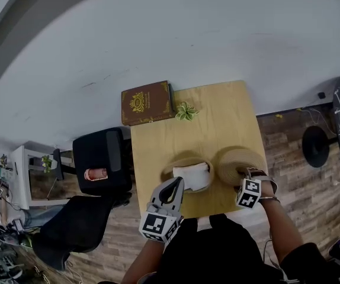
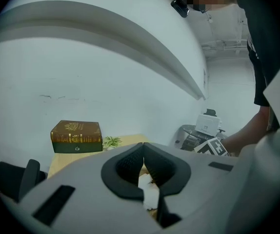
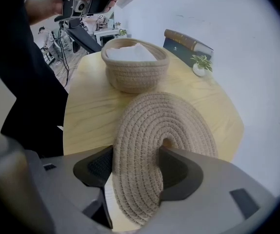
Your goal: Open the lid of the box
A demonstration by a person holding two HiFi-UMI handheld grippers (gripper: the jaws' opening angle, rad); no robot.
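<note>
- Left gripper (image 1: 174, 186) sits low at the near rim of the round beige woven-rope basket (image 1: 185, 159), pointing almost level. Its jaws are pressed together, and nothing shows between them.
- The basket stands open at the middle of the pale wooden worktop (image 1: 158, 138), with something white inside.
- The flat round woven-rope lid (image 3: 165, 126) is already off, tilted on edge just right of the basket.
- Right gripper (image 3: 136, 163) points steeply down with its jaws clamped on the lid. I'd say setting it down and letting go is all that's left.
</note>
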